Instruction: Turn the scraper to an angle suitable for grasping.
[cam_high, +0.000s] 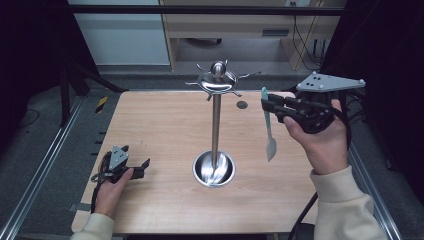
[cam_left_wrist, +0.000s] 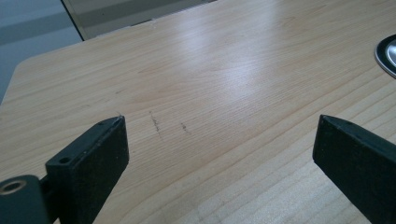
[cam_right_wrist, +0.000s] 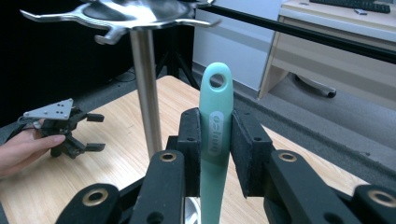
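Right claw (cam_right_wrist: 215, 154) pinches a green spatula (cam_right_wrist: 215, 121) upright; left claw (cam_left_wrist: 219, 154) rests spread on the desk (cam_high: 165, 125). Line its hole with a rack (cam_high: 216, 80) hook carefully.

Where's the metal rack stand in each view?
High view: metal rack stand at table centre, round base near the front.
Left gripper view: a sliver of its base rim at the right edge.
Right gripper view: pole and hooked top upper left.
Shared landmark: wooden table.
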